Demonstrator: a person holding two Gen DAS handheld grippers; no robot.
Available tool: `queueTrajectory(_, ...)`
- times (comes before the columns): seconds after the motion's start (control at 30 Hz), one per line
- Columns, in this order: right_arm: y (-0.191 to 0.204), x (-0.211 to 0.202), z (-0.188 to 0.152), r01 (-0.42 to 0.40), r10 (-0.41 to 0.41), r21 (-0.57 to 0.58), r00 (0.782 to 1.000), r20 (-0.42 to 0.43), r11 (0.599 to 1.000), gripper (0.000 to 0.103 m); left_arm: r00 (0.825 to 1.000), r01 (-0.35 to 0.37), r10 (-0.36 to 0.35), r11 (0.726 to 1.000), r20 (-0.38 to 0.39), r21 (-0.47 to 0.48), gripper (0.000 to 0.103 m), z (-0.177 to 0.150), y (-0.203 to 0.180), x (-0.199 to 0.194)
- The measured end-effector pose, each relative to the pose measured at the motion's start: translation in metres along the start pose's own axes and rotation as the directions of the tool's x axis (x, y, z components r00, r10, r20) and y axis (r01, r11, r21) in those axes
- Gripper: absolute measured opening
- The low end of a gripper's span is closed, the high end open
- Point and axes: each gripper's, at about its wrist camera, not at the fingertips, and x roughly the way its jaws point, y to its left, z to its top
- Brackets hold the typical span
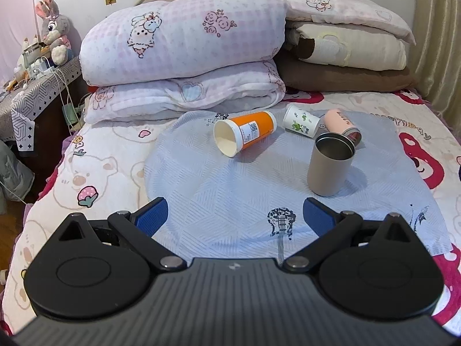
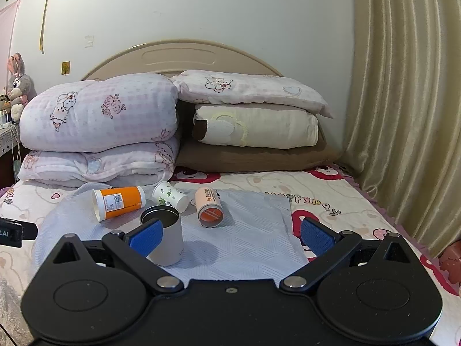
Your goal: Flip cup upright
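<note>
Left gripper (image 1: 234, 216): jaws apart, empty | right gripper (image 2: 230, 232): jaws apart, empty | orange cup (image 1: 245, 135) on its side on blue cloth (image 1: 230, 184), ahead of left gripper, mouth toward it, long axis slanting back-right | grey cup (image 1: 330, 164) upright | judged: left gripper nearer orange cup

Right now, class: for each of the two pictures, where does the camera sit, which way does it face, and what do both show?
Left wrist: on the left gripper, low over the bed, facing the headboard and folded quilts; its blue fingers stand apart.
Right wrist: on the right gripper, further right, facing the same way with the curtain beside; fingers apart.
Shared: upright metal cup and the toppled orange cup.
</note>
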Motion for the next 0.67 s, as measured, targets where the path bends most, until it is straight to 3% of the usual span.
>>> queueTrajectory(0.67,-0.0026,0.0049,-0.0009,0.002,-0.001,0.004,1.0,-0.017,1.0,0.103,0.999,-0.029,0.029,0.999,-0.013,0.017,0.102,-0.0002,0.0008,0.0032)
